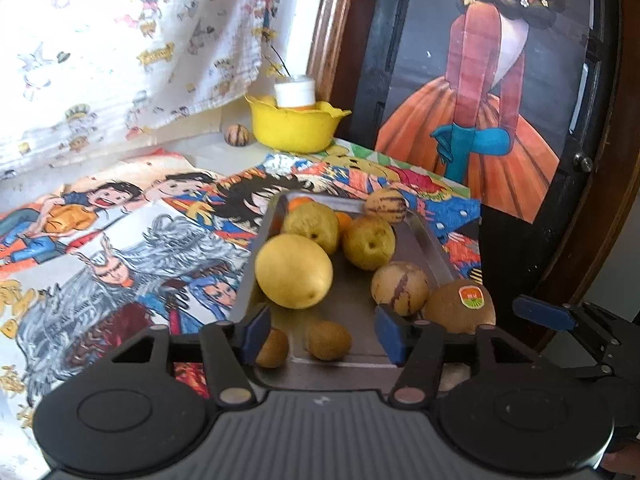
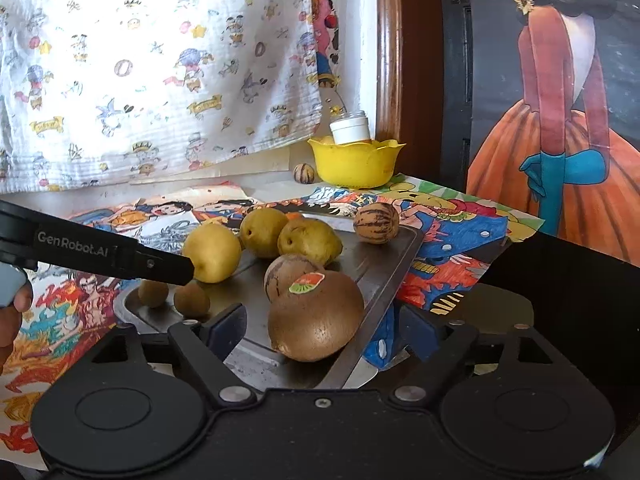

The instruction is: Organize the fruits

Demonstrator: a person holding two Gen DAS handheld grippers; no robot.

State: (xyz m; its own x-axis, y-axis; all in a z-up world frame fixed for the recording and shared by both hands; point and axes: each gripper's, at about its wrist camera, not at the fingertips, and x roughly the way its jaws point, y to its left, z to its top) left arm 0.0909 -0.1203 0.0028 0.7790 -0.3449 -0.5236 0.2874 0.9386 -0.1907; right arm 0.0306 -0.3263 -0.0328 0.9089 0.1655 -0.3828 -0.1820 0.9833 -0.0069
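A metal tray (image 1: 428, 252) (image 2: 394, 264) holds several fruits: a large yellow pear (image 1: 293, 272) (image 2: 212, 254), two smaller pears (image 1: 369, 242) (image 2: 308, 240), a striped melon-like fruit (image 1: 400, 288), two small brown kiwis (image 1: 329, 340) (image 2: 192, 300) and a big brown stickered fruit (image 1: 460, 306) (image 2: 316, 316). Another striped fruit (image 1: 386, 206) (image 2: 376, 223) sits at the tray's far corner. My left gripper (image 1: 322, 334) is open over the tray's near edge, empty. My right gripper (image 2: 324, 328) is open, its jaws on either side of the big brown fruit.
A yellow bowl (image 1: 294, 126) (image 2: 356, 162) with a white jar (image 1: 295, 92) stands at the back, a small striped fruit (image 1: 237, 135) (image 2: 304, 172) beside it. Cartoon-printed cloths cover the table. A dark framed picture (image 1: 480, 80) stands to the right.
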